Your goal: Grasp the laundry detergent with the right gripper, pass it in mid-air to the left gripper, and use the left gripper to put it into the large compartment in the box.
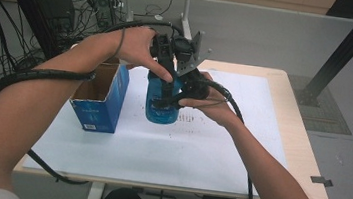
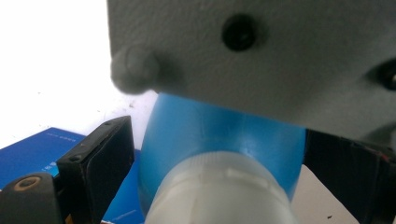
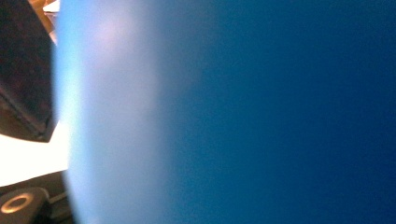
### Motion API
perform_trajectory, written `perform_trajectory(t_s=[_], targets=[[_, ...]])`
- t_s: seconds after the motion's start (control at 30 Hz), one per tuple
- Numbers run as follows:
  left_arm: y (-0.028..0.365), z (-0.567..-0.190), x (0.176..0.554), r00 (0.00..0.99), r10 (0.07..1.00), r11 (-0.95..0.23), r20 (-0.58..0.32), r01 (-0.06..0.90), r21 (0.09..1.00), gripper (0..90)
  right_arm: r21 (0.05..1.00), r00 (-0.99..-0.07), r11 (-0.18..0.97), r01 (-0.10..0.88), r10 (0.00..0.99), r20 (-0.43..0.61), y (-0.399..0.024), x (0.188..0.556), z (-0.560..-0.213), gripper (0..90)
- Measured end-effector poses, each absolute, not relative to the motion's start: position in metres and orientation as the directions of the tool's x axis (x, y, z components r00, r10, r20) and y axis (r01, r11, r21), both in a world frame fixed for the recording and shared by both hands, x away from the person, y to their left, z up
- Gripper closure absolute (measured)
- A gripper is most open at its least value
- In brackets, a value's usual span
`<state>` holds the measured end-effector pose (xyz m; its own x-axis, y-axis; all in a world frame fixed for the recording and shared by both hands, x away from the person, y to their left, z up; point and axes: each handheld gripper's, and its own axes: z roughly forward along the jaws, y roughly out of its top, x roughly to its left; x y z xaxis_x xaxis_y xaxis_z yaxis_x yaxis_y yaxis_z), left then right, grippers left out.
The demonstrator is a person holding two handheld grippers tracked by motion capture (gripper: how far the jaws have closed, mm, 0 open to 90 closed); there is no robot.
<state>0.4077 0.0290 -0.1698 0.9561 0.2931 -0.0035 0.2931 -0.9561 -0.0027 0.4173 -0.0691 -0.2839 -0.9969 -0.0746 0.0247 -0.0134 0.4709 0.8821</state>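
Your bottle [image 1: 162, 109] stands upright on the table [image 1: 287, 122], just right of the open box [image 1: 102, 96], so it is out of the box or not yet in; which, you can't tell. Your right gripper [image 1: 170, 99] presses against the bottle's side, apparently clamped on its body. Your left gripper [image 1: 169, 61] sits above, its jaws apart either side of the white cap [image 2: 219, 191], not yet closed on it. Any work on the cap looks still ahead.

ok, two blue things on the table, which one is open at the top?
The blue cardboard box, left of the tools: its top flaps are up and the brown inside shows. The blue bottle beside it carries a white cap and sits between both tools.
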Motion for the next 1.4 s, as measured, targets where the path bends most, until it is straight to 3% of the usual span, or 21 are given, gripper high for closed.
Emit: perform_trajectory(t_s=[0.77, 1.2, 1.4], targets=[[0.0280, -0.1719, 0.4080, 0.961, 0.275, -0.961, -0.001, 0.275, -0.022, 18.6, 0.879, -0.997, 0.477, -0.027, -0.074, 0.010, -0.0712, 0.4137, -0.2820, 44.1], [0.0288, -0.1717, 0.4057, 0.967, 0.252, -0.968, -0.018, 0.252, -0.012, 34.8, 0.873, -0.997, 0.485, -0.038, -0.072, -0.004, -0.0696, 0.4122, -0.2819, 44.1], [0.0285, -0.1719, 0.4047, 0.970, 0.241, -0.970, -0.020, 0.241, -0.021, 35.7, 0.870, -0.998, 0.491, -0.042, -0.068, -0.009, -0.0694, 0.4104, -0.2815, 44.1]])
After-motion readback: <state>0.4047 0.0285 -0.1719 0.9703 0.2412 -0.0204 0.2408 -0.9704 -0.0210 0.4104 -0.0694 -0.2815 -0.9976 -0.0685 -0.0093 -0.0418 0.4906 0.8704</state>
